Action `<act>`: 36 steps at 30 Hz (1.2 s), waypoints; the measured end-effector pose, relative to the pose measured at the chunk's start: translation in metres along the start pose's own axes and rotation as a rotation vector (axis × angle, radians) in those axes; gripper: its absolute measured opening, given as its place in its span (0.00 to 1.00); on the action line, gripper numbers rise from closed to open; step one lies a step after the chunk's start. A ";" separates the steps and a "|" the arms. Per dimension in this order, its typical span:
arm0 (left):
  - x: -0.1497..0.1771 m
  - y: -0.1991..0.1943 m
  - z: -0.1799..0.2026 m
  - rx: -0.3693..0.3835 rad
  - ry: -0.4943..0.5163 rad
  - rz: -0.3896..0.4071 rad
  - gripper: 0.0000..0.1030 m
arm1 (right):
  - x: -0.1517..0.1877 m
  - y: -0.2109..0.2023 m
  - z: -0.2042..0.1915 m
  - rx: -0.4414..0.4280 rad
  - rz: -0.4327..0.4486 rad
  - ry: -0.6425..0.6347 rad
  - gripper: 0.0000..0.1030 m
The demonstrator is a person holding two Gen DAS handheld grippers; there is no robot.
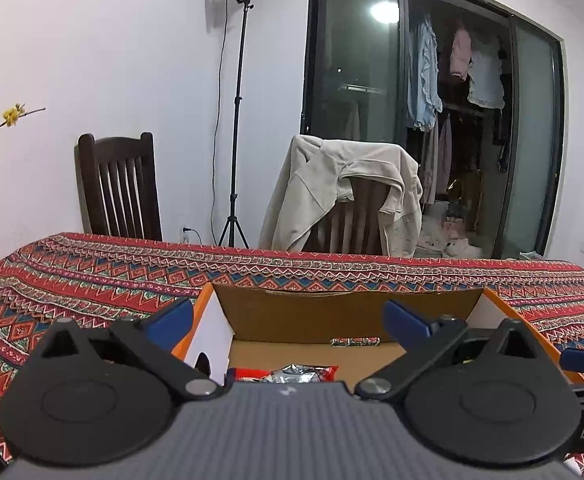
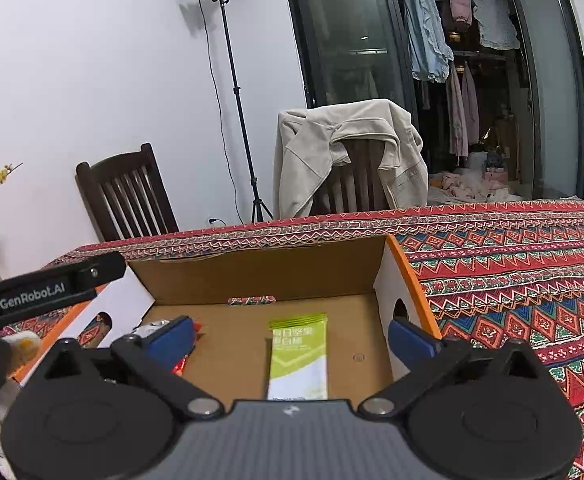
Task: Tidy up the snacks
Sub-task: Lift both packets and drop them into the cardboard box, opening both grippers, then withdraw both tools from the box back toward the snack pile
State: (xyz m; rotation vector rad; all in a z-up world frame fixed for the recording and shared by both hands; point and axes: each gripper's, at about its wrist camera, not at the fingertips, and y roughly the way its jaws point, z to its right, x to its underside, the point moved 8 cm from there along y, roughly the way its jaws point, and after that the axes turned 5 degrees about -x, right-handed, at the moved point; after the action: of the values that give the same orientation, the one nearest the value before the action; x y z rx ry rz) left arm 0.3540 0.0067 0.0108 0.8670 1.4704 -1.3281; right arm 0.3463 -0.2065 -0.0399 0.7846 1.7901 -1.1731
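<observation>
Over the open cardboard box (image 2: pixel 251 280) you are holding both grippers with their fingers spread wide and nothing between the pads. The right gripper (image 2: pixel 292 334) is hanging above the green snack packet (image 2: pixel 298 360), which is lying flat on the box floor, lengthwise toward you, near the middle. The left gripper (image 1: pixel 287 320) is hovering over the left part of the box, where a red snack wrapper (image 1: pixel 251 373) and a crumpled silver one (image 1: pixel 296 374) are sitting just below its body.

Both packets look released, so the step in hand seems to be pulling out cleanly. Try lifting each gripper straight up until the fingers are clearing the walls, before swinging sideways.

The right gripper's right finger is running close to the white right wall (image 2: pixel 388 292) with its round hole; the left gripper's left finger is sitting near the orange-edged left wall (image 1: pixel 203 320). The patterned surface (image 2: pixel 512 280) to the right and far side is giving you open room; two chairs are standing beyond it.
</observation>
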 end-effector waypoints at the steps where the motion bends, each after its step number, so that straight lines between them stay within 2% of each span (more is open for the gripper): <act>1: -0.001 -0.001 0.001 0.002 0.000 0.001 1.00 | 0.000 -0.001 -0.001 0.001 0.003 -0.004 1.00; 8: -0.014 -0.018 0.001 0.026 -0.025 0.024 1.00 | -0.008 -0.022 -0.007 0.000 0.047 -0.027 1.00; 13: -0.031 -0.053 -0.012 0.028 -0.071 0.055 1.00 | -0.019 -0.052 -0.018 0.014 0.092 -0.050 1.00; 19: -0.040 -0.093 -0.032 0.032 -0.064 0.091 1.00 | -0.024 -0.099 -0.032 -0.015 0.151 -0.084 1.00; 25: -0.019 -0.122 -0.048 0.043 -0.049 0.068 1.00 | 0.001 -0.132 -0.036 -0.023 0.128 -0.115 1.00; 36: 0.048 -0.167 -0.067 0.031 -0.003 -0.022 1.00 | 0.068 -0.165 -0.041 -0.023 0.009 -0.146 1.00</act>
State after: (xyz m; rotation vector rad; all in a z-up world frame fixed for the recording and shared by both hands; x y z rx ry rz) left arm 0.1711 0.0415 0.0159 0.8709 1.4639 -1.3711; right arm 0.1644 -0.2255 -0.0248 0.6760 1.6752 -1.1717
